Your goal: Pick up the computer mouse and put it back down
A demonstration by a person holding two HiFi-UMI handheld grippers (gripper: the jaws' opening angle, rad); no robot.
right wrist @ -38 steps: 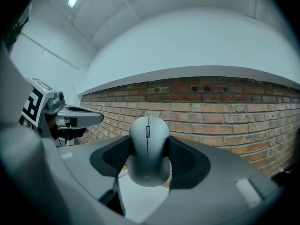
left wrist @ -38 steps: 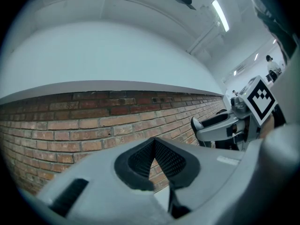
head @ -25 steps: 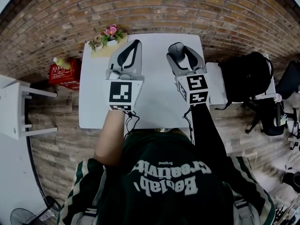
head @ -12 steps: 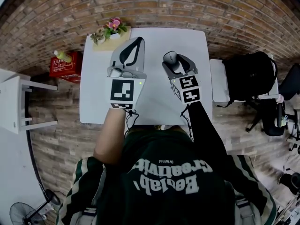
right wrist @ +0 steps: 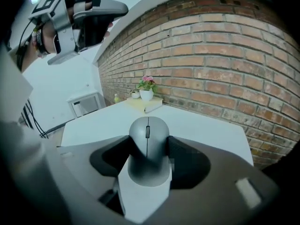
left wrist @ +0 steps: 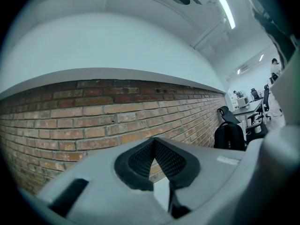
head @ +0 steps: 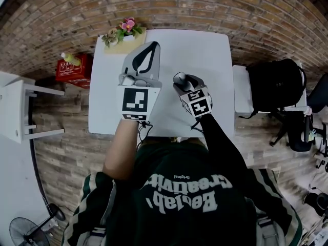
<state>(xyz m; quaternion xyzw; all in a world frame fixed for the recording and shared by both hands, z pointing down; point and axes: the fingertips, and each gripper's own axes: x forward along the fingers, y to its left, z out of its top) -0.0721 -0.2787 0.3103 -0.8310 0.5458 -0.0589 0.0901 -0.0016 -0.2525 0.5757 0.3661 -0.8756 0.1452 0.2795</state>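
A grey computer mouse (right wrist: pixel 148 146) with a dark scroll wheel sits between the jaws of my right gripper (right wrist: pixel 149 161), whose black pads press on both its sides. In the head view that right gripper (head: pixel 185 79) tilts down over the middle of the white table (head: pixel 205 50), with the mouse (head: pixel 180 78) showing at its tips. Whether the mouse touches the table top I cannot tell. My left gripper (head: pixel 151 46) hovers level over the table's left half, its jaws meeting at the tips with nothing between them; in its own view the left gripper (left wrist: pixel 153 142) faces the brick wall.
A pink flower pot (head: pixel 123 32) stands on a yellowish book at the table's far left corner. A red box (head: pixel 72 68) and a white stool (head: pixel 20 111) lie left of the table. A black backpack (head: pixel 271 83) rests on a white stand at the right.
My right gripper has come down toward the table with the mouse in it and shifted nearer to the person. The left gripper has stayed where it was.
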